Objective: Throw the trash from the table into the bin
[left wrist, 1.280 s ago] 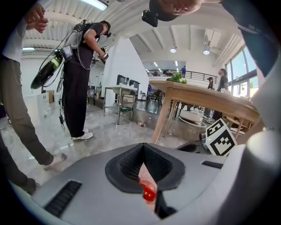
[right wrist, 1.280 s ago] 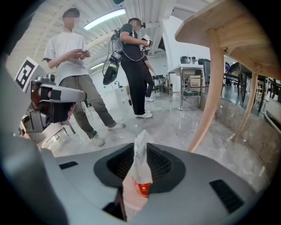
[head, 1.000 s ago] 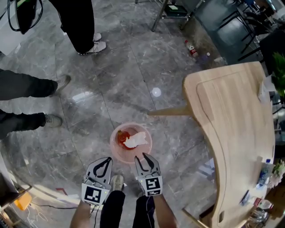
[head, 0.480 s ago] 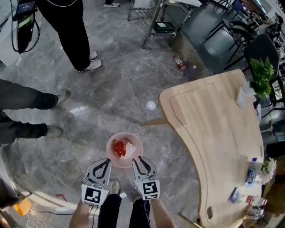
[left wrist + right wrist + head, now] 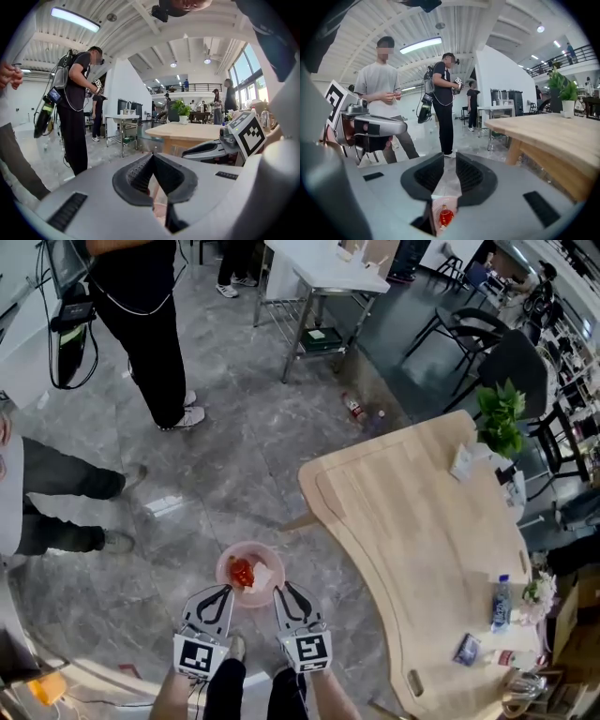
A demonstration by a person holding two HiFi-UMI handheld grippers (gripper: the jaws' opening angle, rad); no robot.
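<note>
Head view: trash (image 5: 242, 572) in pink bin (image 5: 223, 564), lower centre of frame.
We have lifted both grippers clear of the bin. Jaws of the left gripper (image 5: 223, 591) are together; those of the right gripper (image 5: 284, 590), just narrowing, stand slightly apart, nothing between. We judge this drop complete; the table (image 5: 412, 521) at right is next.

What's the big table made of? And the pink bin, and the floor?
The table looks like light wood, matte, with grain lines running along its top. The pink bin is probably plastic: smooth, evenly coloured, thin round rim. The floor looks like polished grey stone or stone-look tile, with marbled veins and bright light reflections.
</note>
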